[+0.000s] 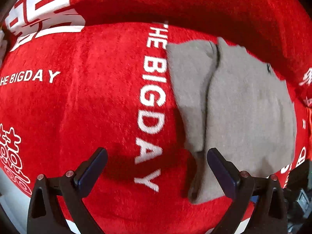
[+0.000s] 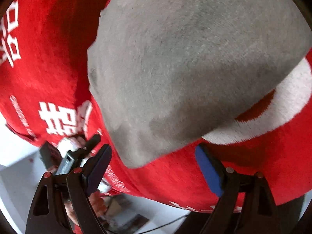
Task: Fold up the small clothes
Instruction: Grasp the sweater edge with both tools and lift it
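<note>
A grey garment (image 1: 243, 107) lies folded on a red plush blanket (image 1: 87, 107) printed with white "THE BIG DAY" lettering. In the left wrist view the garment fills the right half, with a fold seam running down its left part. My left gripper (image 1: 157, 154) points straight down, open and empty, and its right finger (image 1: 220, 165) sits over the garment's lower left corner. In the right wrist view the grey garment (image 2: 185, 68) fills the upper middle. Its near corner lies just beyond my right gripper (image 2: 154, 150), which is open with nothing between the pads.
The red blanket (image 2: 48, 68) ends at a hanging edge near the bottom of the right wrist view, with pale floor (image 2: 17, 175) below. The other gripper tool (image 2: 78, 156), held by a hand, shows at lower left. Dark equipment (image 1: 300, 195) sits at the left view's lower right.
</note>
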`<state>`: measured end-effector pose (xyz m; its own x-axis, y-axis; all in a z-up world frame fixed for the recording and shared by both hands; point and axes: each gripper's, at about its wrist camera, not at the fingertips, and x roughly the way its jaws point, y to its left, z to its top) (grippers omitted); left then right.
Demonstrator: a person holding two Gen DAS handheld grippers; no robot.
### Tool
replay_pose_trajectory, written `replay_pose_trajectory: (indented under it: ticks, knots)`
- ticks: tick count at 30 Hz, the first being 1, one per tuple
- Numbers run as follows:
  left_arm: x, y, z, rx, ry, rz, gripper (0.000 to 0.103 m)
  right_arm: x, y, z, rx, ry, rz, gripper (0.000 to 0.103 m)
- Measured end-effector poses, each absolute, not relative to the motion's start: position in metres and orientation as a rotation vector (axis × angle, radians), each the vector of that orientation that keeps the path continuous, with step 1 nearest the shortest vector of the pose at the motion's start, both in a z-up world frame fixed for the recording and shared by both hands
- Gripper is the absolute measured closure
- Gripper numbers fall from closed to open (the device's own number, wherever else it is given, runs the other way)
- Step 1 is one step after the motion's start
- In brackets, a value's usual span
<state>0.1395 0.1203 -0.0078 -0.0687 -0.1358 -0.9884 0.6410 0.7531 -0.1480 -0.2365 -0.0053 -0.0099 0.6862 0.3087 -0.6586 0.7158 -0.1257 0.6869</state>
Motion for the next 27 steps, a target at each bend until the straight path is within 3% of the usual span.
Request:
replay_pose_trajectory:
  ticks: [8, 9, 10, 11, 12, 20, 27]
  knots:
    - [0.156, 0.113, -0.022, 0.247, 1.638, -0.794, 0.001, -0.221, -0.008, -0.025, 1.886, 0.571, -0.390, 0.007]
    - [0.156, 0.110, -0.024, 0.229, 1.649, -0.805, 0.001, -0.219, -0.008, -0.027, 1.910, 0.550, -0.389, 0.014]
    - [0.156, 0.107, -0.027, 0.203, 1.670, -0.826, 0.001, -0.217, -0.009, -0.030, 1.939, 0.531, -0.381, 0.050]
    - [0.158, 0.102, -0.030, 0.191, 1.680, -0.835, 0.001, -0.213, -0.009, -0.033, 1.966, 0.530, -0.364, 0.076]
    - [0.158, 0.099, -0.033, 0.174, 1.700, -0.849, 0.001, -0.210, -0.010, -0.035, 1.973, 0.553, -0.353, 0.094]
    - [0.156, 0.082, -0.041, -0.008, 1.851, -0.948, 0.001, -0.206, -0.033, 0.011, 1.816, 0.542, -0.204, 0.094]
    - [0.149, 0.034, -0.037, -0.049, 1.854, -1.060, 0.001, -0.200, -0.037, 0.032, 1.730, 0.591, -0.149, 0.094]
